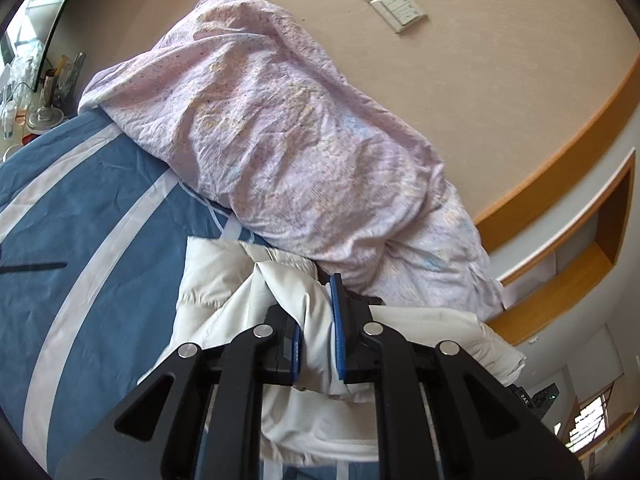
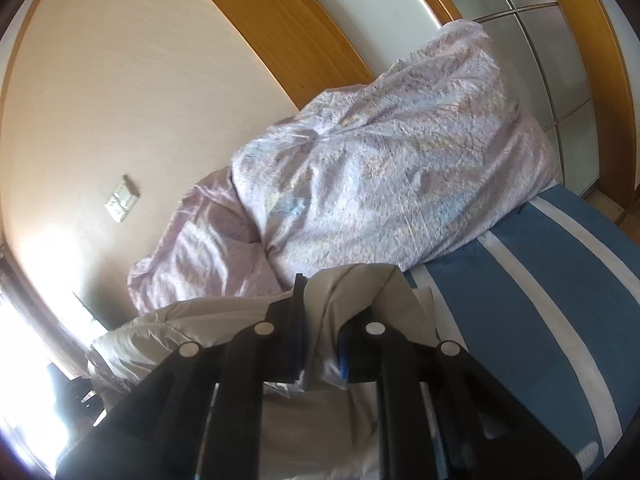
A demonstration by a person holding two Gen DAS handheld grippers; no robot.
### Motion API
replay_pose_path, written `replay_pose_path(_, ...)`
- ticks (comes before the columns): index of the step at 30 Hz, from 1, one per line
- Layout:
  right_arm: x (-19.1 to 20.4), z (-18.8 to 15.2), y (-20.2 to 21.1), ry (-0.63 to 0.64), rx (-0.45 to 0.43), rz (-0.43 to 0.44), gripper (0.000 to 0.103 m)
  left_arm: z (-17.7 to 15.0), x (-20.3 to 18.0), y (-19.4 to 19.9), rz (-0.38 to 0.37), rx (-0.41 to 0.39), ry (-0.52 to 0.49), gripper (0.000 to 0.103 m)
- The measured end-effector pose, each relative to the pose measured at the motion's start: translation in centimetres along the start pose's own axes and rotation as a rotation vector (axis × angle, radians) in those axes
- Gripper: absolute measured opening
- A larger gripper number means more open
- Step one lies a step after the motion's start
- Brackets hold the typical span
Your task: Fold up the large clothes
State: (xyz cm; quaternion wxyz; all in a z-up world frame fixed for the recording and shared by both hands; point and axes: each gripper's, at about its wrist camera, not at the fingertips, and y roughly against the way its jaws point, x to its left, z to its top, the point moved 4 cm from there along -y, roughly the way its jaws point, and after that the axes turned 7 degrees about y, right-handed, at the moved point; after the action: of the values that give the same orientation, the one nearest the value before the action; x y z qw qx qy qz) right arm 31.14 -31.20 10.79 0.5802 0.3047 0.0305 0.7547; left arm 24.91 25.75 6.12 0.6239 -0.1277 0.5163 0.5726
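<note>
White padded jacket (image 1: 224,300) lies on the blue-and-white striped bedsheet (image 1: 100,208), pressed against the bunched lilac duvet (image 1: 280,128).

Left wrist view: your left gripper (image 1: 318,332) is clamped narrow on a raised fold of the jacket, blue pads (image 1: 338,320) on either side of the cloth. Only a thin ridge sits between the jaws. Risk: if you lift fast, the slick shell probably slides out and the fold collapses. The jacket edge touches the duvet, so a pull toward the wall could drag the duvet along or tuck the jacket under it.

Right wrist view: your right gripper (image 2: 320,332) pinches a bunched fold of the same jacket (image 2: 200,320), jaws nearly together. The picture is soft here, so I cannot tell how many layers you hold. Risk: grabbing one layer only would likely skew the fold. If your two hands move at uneven heights, the bulk between them may sag and twist. Strong window glare at the left edge hides the jacket's far end.
</note>
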Motion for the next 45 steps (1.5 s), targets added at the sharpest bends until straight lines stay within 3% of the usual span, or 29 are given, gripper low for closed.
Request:
replay_pose_path(12,-1.8,0.4,-10.8,-0.038,0.113,-0.168,0.015,2.2,2.8,-7.8,0.086,-0.02,0.053,0.012)
replay_pose_path(18,-2.9,-1.2,-14.4,-0.076,0.185,-0.256,0.027,2.3,3.8,-10.1,0.138,-0.015,0.082,0.018)
replay_pose_path(22,-3.3,-1.8,-15.9,-0.097,0.209,-0.267,0.047,2.4,4.2,-10.9,0.142,-0.013,0.104,0.034)
replay_pose_path(24,-3.4,-1.8,-16.2,-0.114,0.206,-0.251,0.054,2.4,4.1,-11.2,0.134,-0.009,0.101,0.051)
replay_pose_path(26,-3.4,-1.3,-15.8,-0.125,0.169,-0.229,0.064,2.5,3.7,-11.3,0.121,-0.018,0.087,0.078)
replay_pose_path(27,-3.3,-1.0,-15.4,-0.122,0.144,-0.22,0.066,2.6,3.5,-11.0,0.122,-0.032,0.074,0.084)
replay_pose_path(28,-3.0,-0.5,-14.8,-0.104,0.11,-0.224,0.07,2.6,3.1,-10.6,0.123,-0.052,0.055,0.091)
replay_pose_path(30,-2.0,0.3,-12.9,-0.019,0.043,-0.245,0.071,2.7,2.1,-9.8,0.124,-0.08,0.005,0.092)
replay_pose_path(32,-0.3,0.3,-12.0,0.071,0.034,-0.216,0.071,2.3,0.6,-8.7,0.14,-0.118,-0.083,0.092)
replay_pose_path(37,5.7,-4.0,-11.1,0.393,0.127,-0.133,0.063,-2.7,-3.5,-7.6,0.191,-0.136,-0.398,0.092)
replay_pose_path(41,8.6,-7.2,-12.5,0.557,0.191,-0.149,0.057,-6.9,-5.0,-8.9,0.224,-0.101,-0.575,0.092)
replay_pose_path(45,9.0,-8.9,-15.0,0.589,0.271,-0.223,0.056,-8.3,-4.8,-11.9,0.304,-0.055,-0.63,0.092)
